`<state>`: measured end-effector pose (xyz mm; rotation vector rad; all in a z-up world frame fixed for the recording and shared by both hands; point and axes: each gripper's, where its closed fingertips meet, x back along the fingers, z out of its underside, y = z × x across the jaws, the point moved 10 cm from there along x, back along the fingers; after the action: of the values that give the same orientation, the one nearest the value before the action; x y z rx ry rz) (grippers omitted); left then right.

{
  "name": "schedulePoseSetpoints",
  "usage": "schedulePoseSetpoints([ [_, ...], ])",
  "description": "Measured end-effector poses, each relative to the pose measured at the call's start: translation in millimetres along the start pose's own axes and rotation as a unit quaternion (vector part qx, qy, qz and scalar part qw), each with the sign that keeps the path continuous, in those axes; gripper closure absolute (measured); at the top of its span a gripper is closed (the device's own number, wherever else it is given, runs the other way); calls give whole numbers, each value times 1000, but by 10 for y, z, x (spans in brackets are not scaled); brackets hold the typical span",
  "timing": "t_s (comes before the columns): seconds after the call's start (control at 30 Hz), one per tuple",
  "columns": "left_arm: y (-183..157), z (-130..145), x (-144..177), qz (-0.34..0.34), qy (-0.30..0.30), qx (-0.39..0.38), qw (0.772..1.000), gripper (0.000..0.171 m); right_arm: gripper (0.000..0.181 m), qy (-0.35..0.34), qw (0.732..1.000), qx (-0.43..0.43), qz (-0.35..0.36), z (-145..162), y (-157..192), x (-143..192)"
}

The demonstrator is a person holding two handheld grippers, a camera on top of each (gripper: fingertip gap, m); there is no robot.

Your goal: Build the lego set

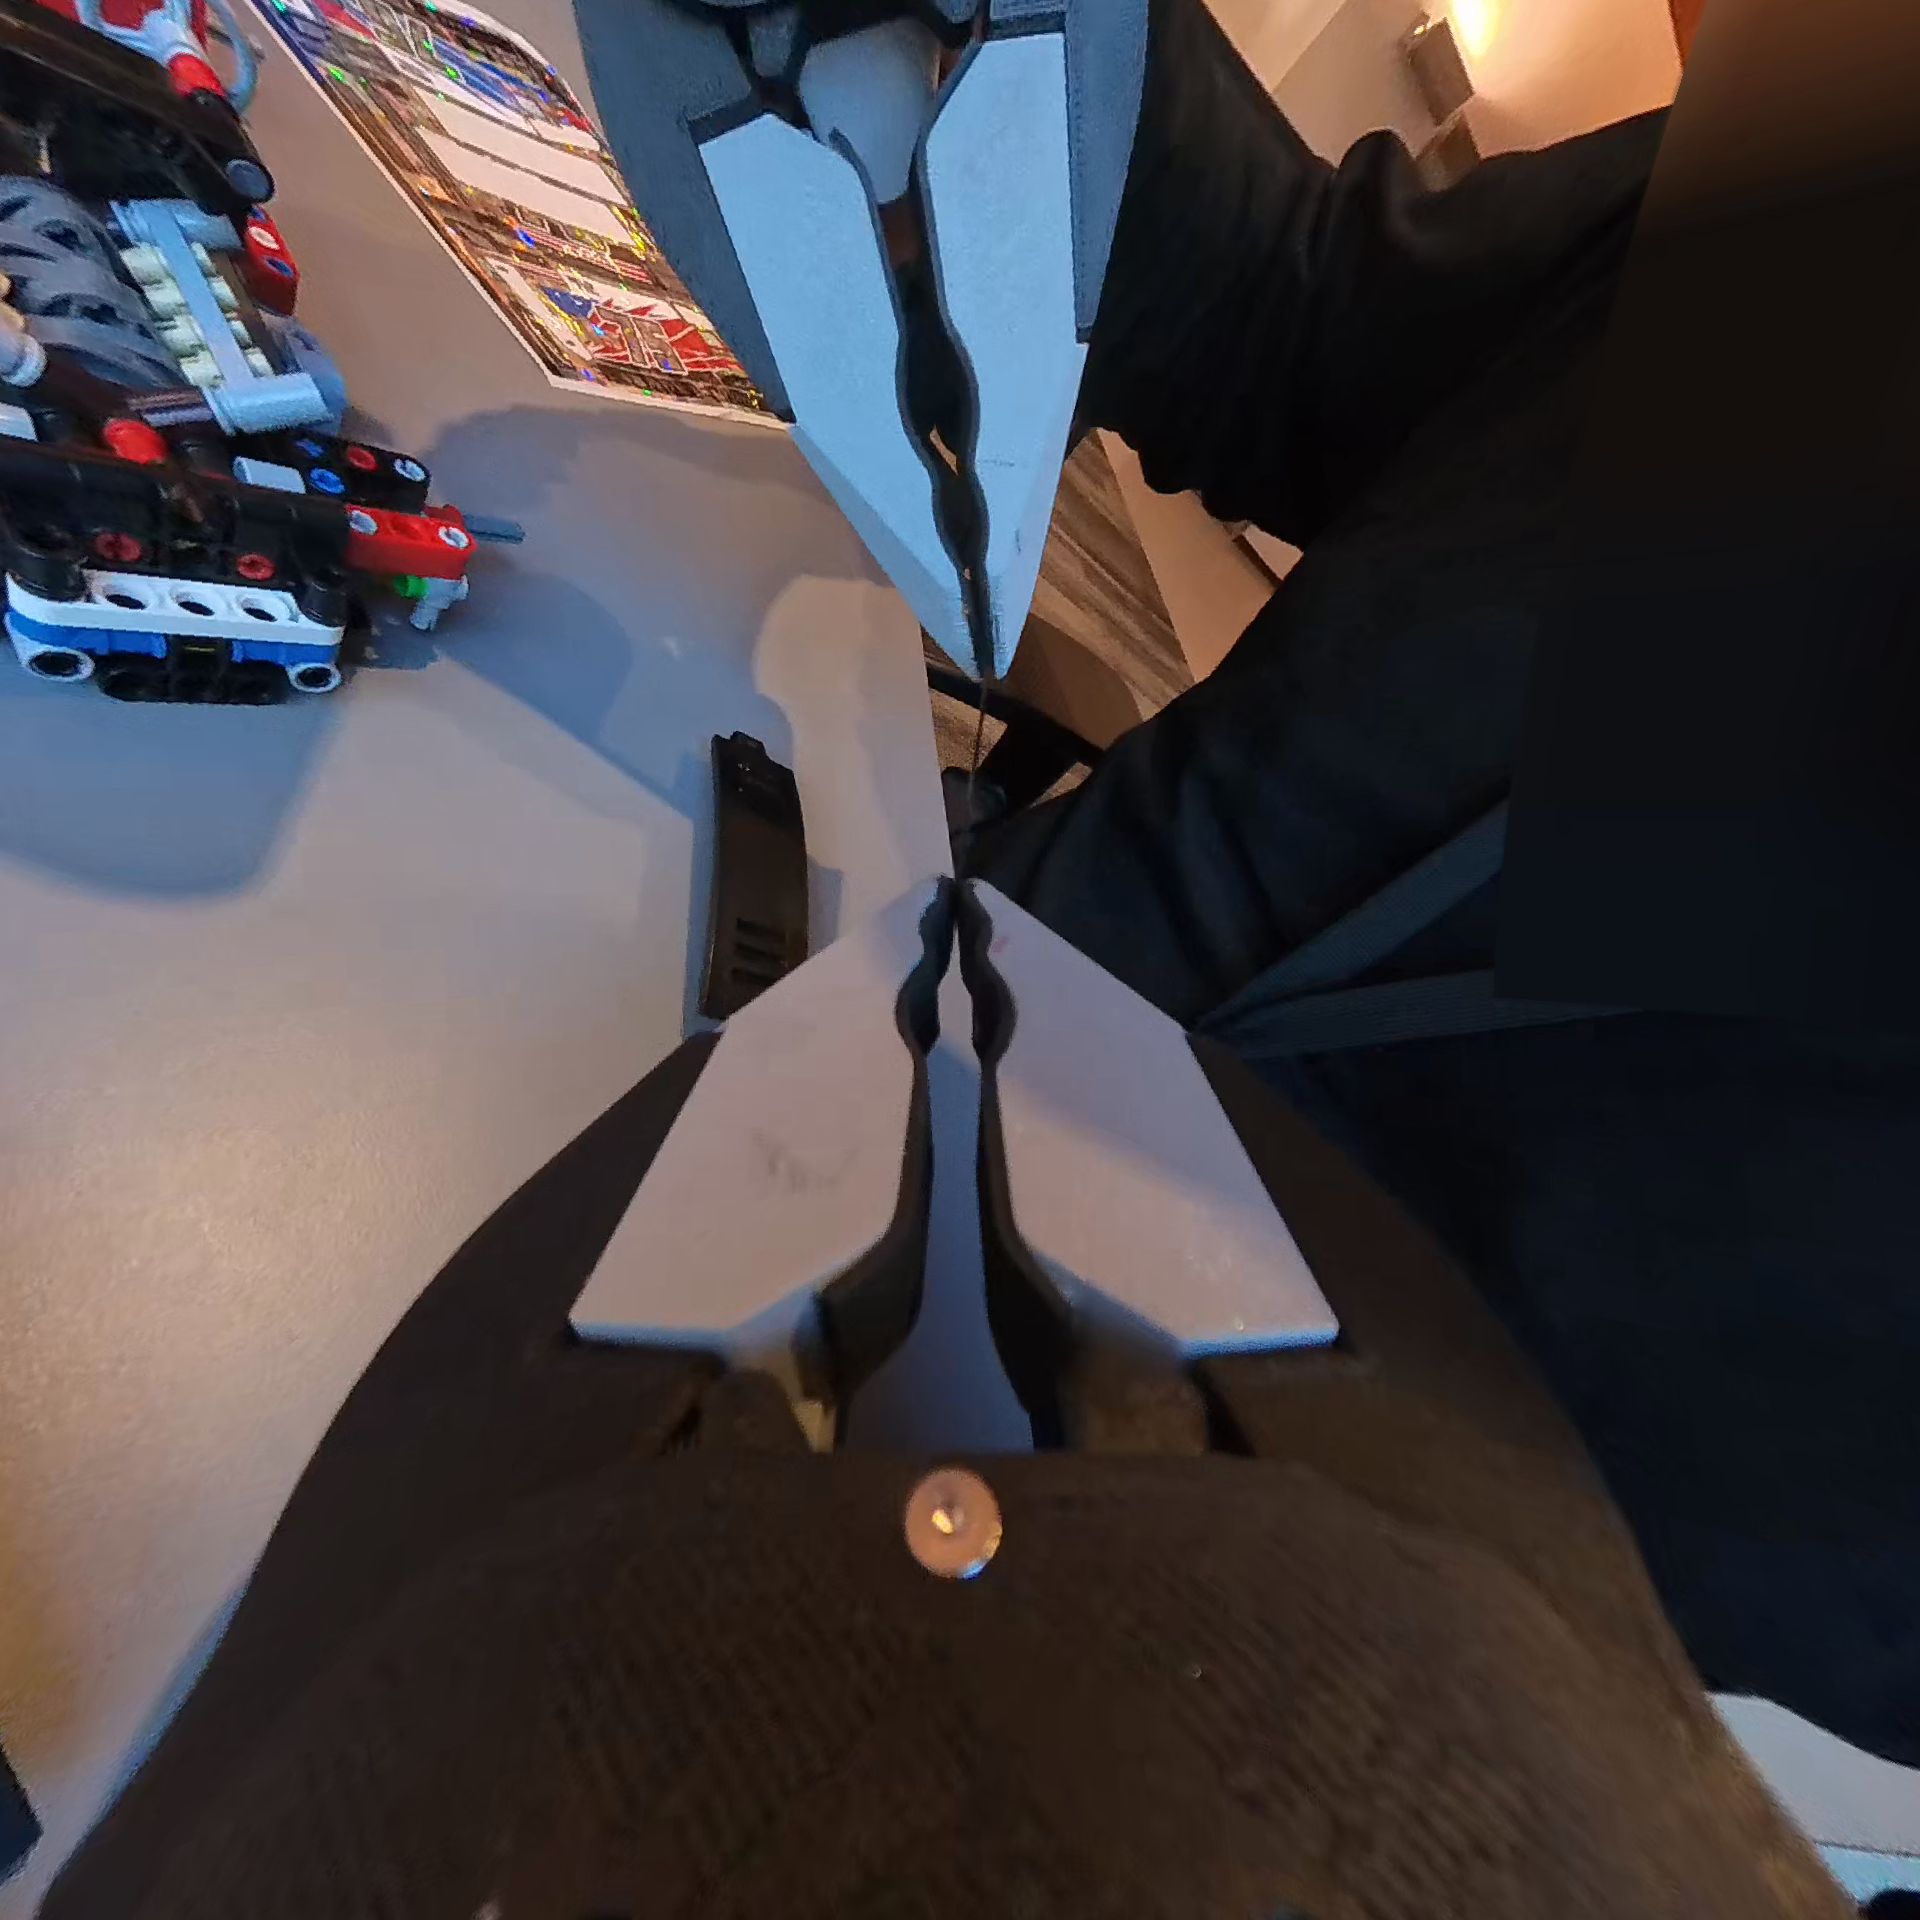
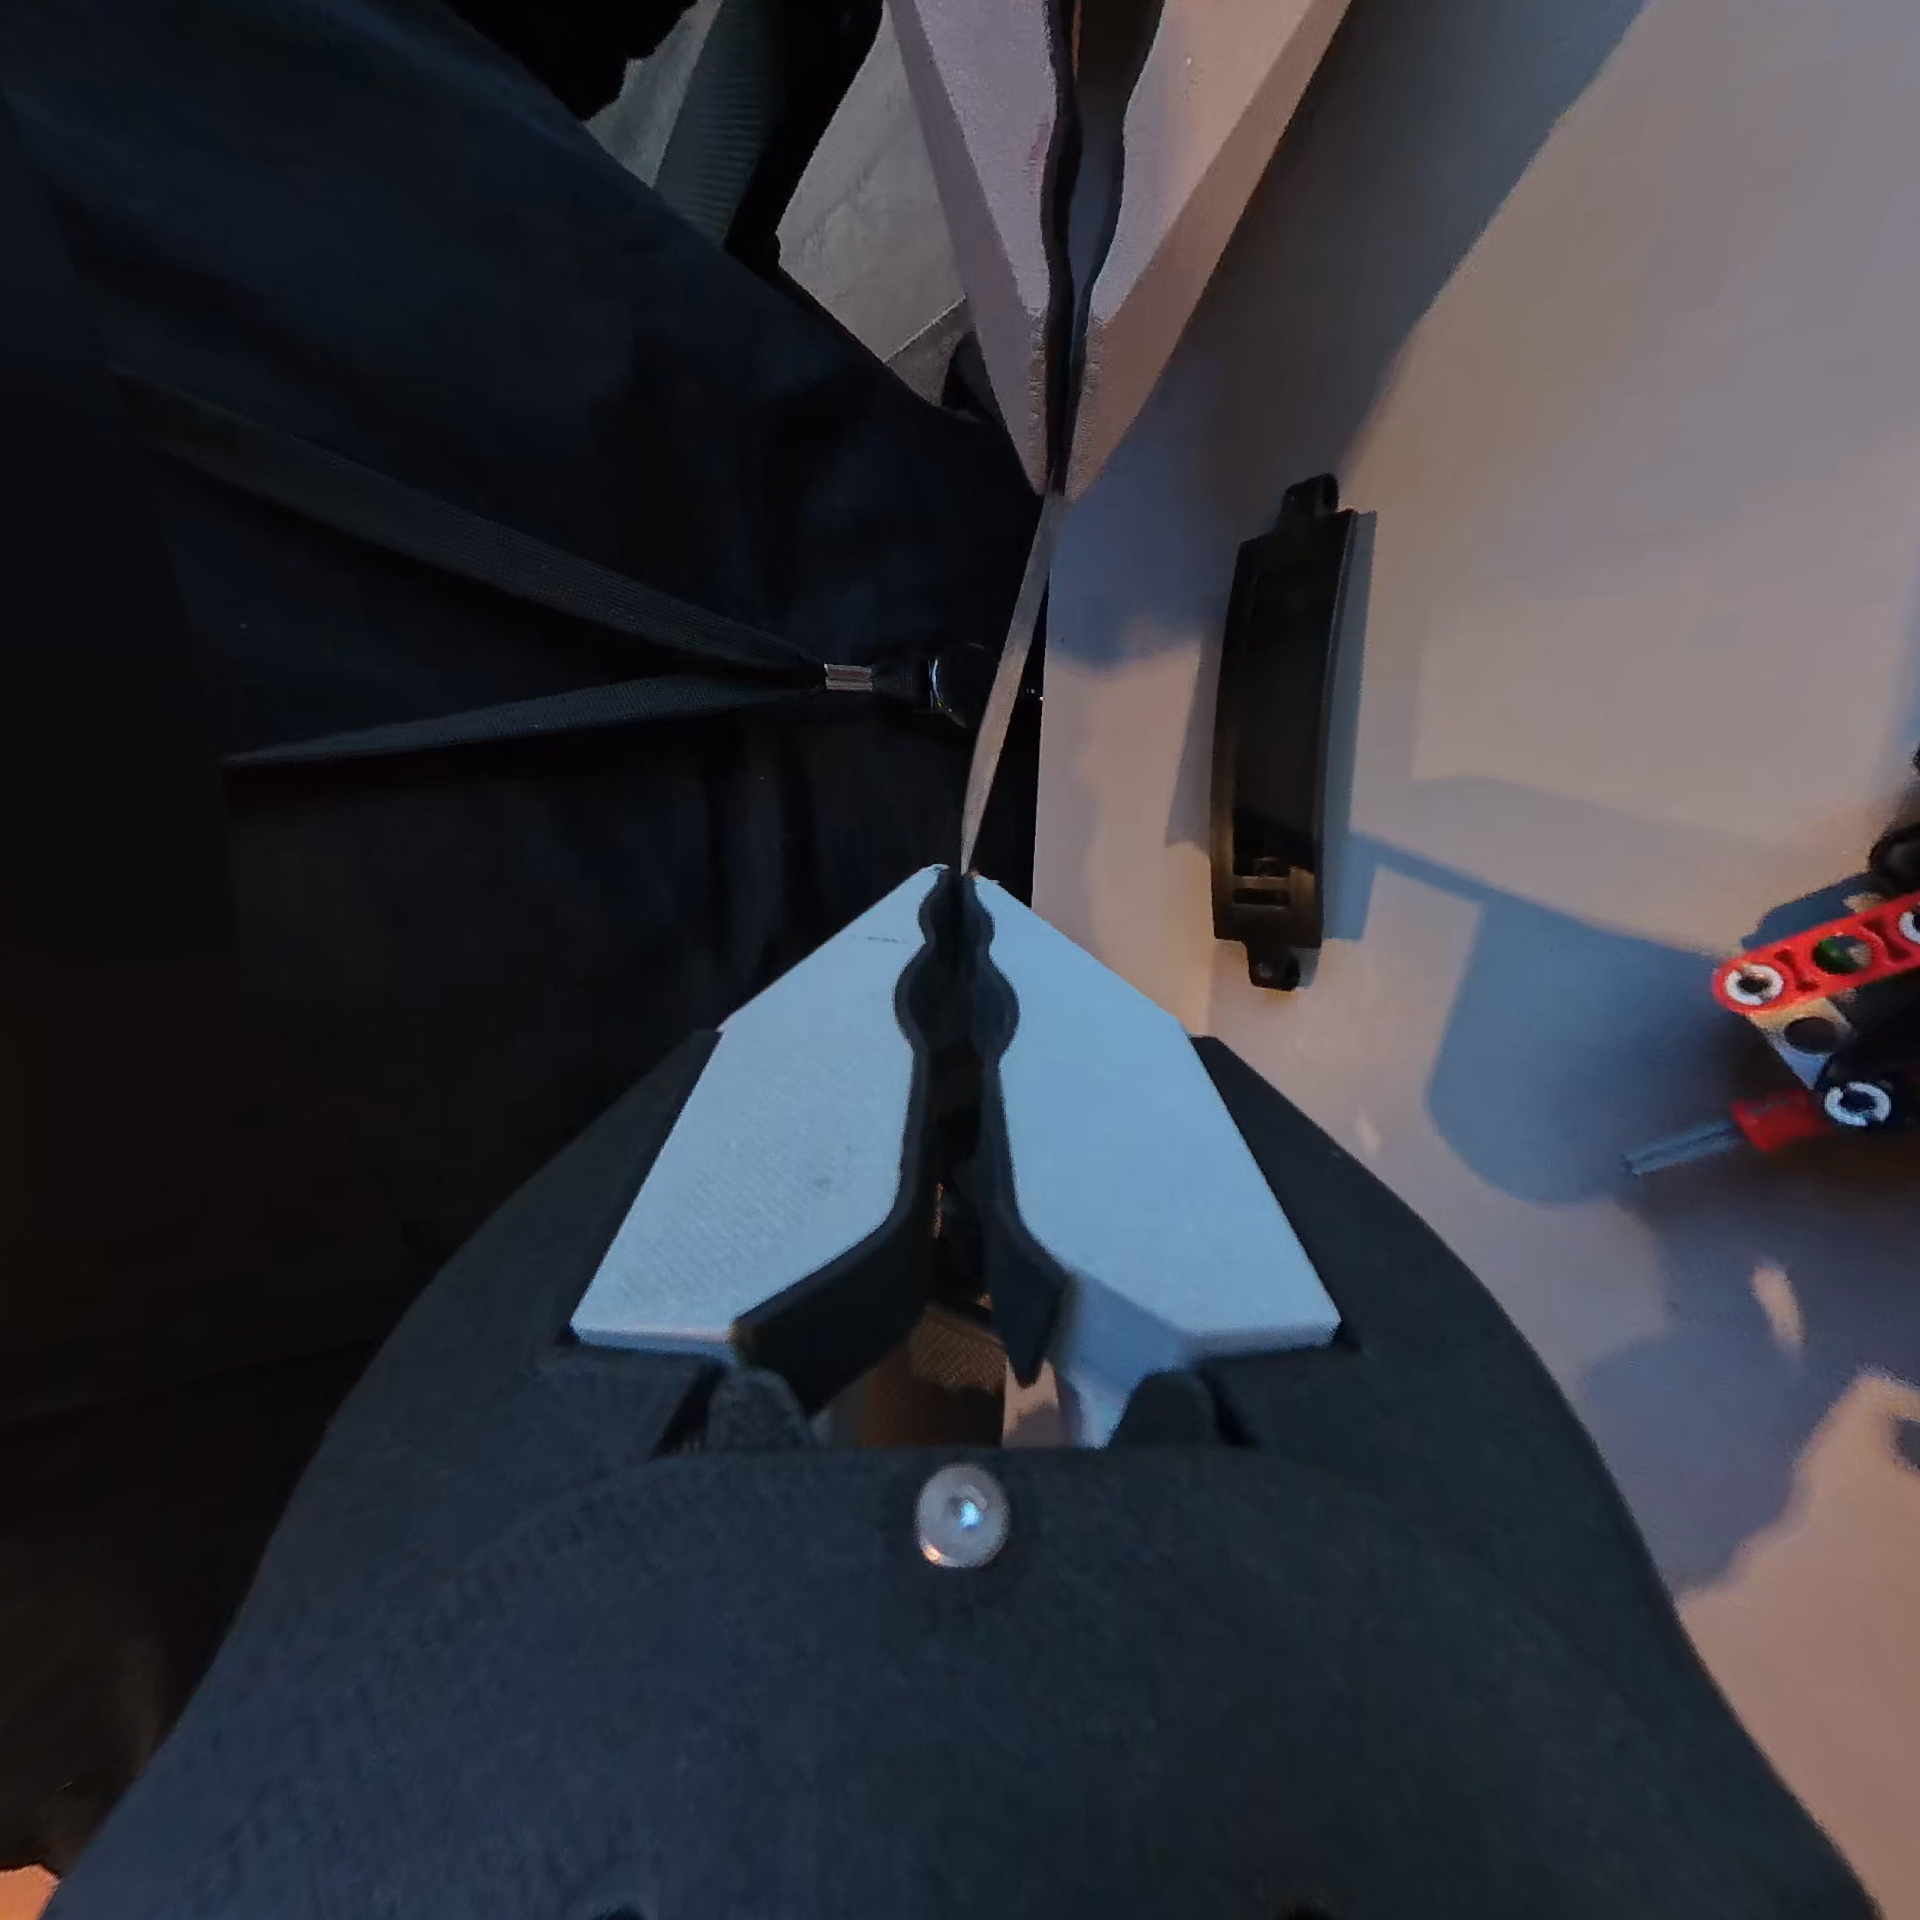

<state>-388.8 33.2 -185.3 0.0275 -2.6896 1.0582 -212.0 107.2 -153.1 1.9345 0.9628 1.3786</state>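
My left gripper [image 1: 954,885] and my right gripper [image 2: 956,878] point tip to tip over the table edge, both shut. A thin pale strip [image 2: 1003,686], seen edge-on, runs between the two tips, and each gripper pinches one end. It shows as a fine line in the left wrist view [image 1: 971,774]. The right gripper also shows in the left wrist view [image 1: 982,665], and the left gripper in the right wrist view [image 2: 1051,483]. A black curved Lego panel [image 1: 753,873] lies on the grey table [image 1: 364,1039] beside the grippers [image 2: 1283,727]. The partly built Lego vehicle [image 1: 177,468] stands further off [image 2: 1839,1039].
A colourful printed sheet [image 1: 540,208] lies flat on the table beyond the vehicle. A person in dark clothing [image 2: 416,623] with a black strap [image 2: 499,561] sits right at the table edge [image 1: 935,748]. A small grey axle [image 2: 1673,1153] sticks out of the vehicle. Tip to tip, the grippers are about 7 cm apart. About 11 cm separates my right fingertips from the small grey axle [image 2: 1673,1153]. It is also in sight in the left wrist view [image 1: 497,523].
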Motion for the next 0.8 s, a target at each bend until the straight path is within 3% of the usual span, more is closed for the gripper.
schedulePoseSetpoints([
  [0.23,5,27,-17,-16,4,32,999,171,179,-27,999,-12,33,51,-59,39],
  [0.37,-61,17,-14,-17,-6,40,999,171,168,-140,988,0,57,156,-17,185],
  [0.47,-90,2,-11,-16,-5,39,999,171,163,-213,968,-6,135,358,-37,316],
  [0.57,-82,-26,14,-4,-25,54,998,171,154,-290,950,18,109,494,47,287],
  [0.8,-41,-28,-1,-3,-40,67,997,171,158,-325,939,20,109,571,-8,53],
])
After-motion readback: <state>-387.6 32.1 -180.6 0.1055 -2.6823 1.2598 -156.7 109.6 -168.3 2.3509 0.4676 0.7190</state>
